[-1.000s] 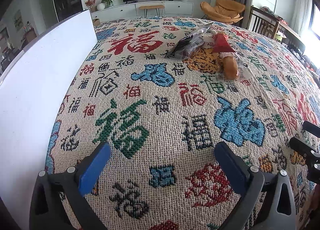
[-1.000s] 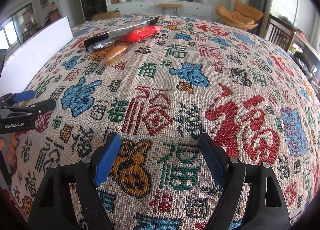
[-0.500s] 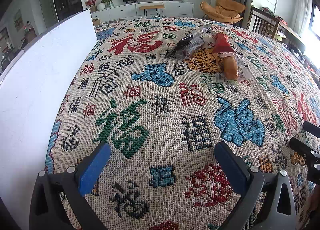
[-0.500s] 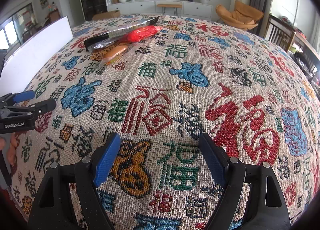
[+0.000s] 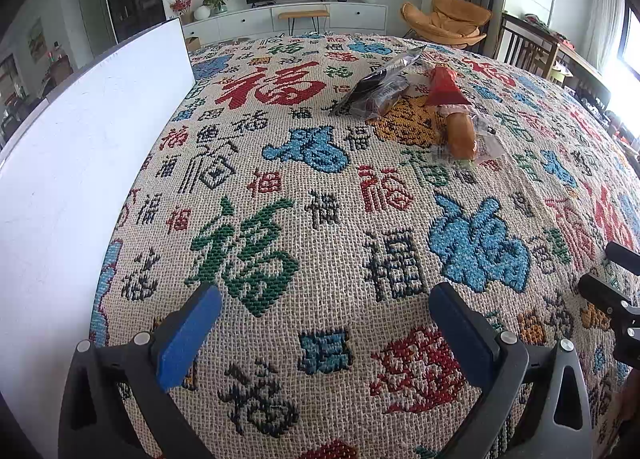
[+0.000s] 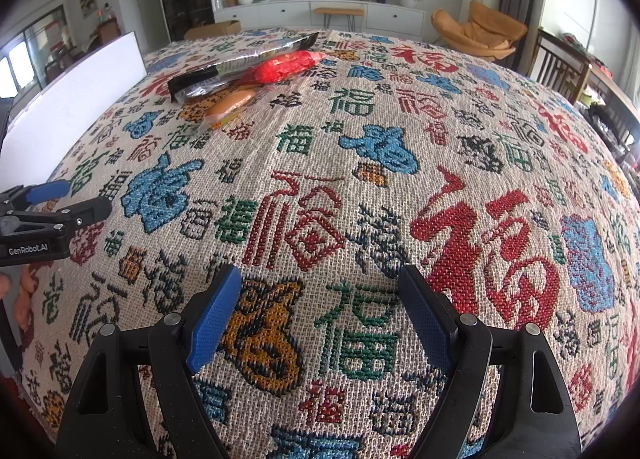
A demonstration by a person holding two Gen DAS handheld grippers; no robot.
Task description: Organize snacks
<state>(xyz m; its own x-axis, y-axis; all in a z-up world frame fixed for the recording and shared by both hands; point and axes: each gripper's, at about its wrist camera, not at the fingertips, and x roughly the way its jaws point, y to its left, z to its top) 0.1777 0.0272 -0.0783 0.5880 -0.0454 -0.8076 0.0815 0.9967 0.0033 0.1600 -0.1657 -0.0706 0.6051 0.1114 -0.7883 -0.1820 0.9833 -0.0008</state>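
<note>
Three snacks lie together at the far side of the patterned tablecloth: a dark foil packet (image 5: pixel 380 85) (image 6: pixel 236 65), a red packet (image 5: pixel 442 87) (image 6: pixel 286 65) and an orange sausage in clear wrap (image 5: pixel 462 133) (image 6: pixel 232 103). My left gripper (image 5: pixel 324 319) is open and empty, low over the cloth near its front edge, far from the snacks. My right gripper (image 6: pixel 320 311) is open and empty, also near the front edge. The left gripper also shows at the left edge of the right wrist view (image 6: pixel 60 201).
A white box wall (image 5: pixel 80 163) (image 6: pixel 72 115) stands along the table's left side. The woven cloth (image 5: pixel 320 187) covers the whole table. Chairs and a TV cabinet stand beyond the far edge.
</note>
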